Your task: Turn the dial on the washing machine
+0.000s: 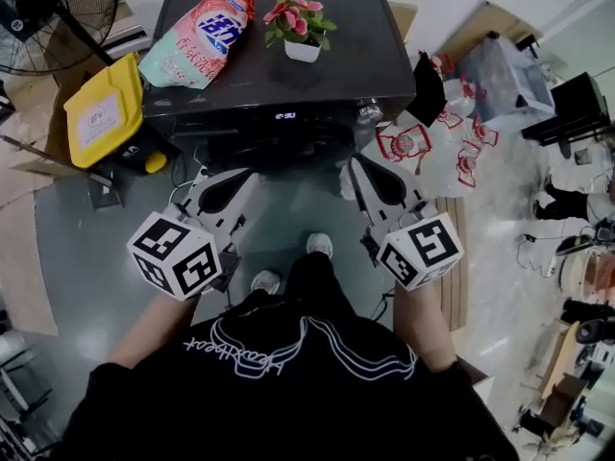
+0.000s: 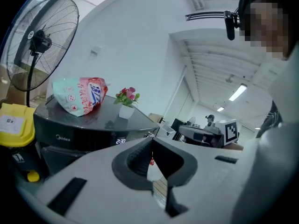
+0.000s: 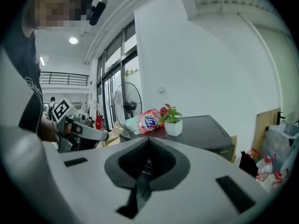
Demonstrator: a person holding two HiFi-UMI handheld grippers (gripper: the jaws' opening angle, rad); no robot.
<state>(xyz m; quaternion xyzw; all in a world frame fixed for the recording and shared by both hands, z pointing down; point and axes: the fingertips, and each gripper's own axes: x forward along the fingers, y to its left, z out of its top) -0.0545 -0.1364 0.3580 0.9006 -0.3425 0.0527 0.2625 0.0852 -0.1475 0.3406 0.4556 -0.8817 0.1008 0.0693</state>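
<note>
Only the head view is taking in both tools at once. The left gripper (image 1: 252, 174) and the right gripper (image 1: 354, 159) are hanging side by side, well apart, over the grey floor. Both are pointing toward the washing machine (image 1: 370, 51), and neither is touching it.

The left gripper view is showing that tool's jaws meeting at the tips with nothing between them; only floor is showing through the gap lower down. The right gripper view is showing the same thing for its own tool: jaws pressed together and empty.

The dial (image 1: 368, 113) is sitting on the machine's front edge, to the right of the lit display (image 1: 284, 116) and just beyond the right gripper's tip. The head view is the only one showing it plainly. The left gripper view is catching the front panel from the side, with the display's digits glowing. The right gripper view is seeing only the lid, because that tool's own body is covering the panel.

On the lid, a detergent bag (image 1: 202, 32) is lying at the left and a potted flower (image 1: 300, 29) is standing beside it. A yellow container (image 1: 104, 111) is leaning left of the machine, with a fan (image 1: 48, 12) standing behind it. Plastic bags (image 1: 437, 147) are lying on the floor to the right.
</note>
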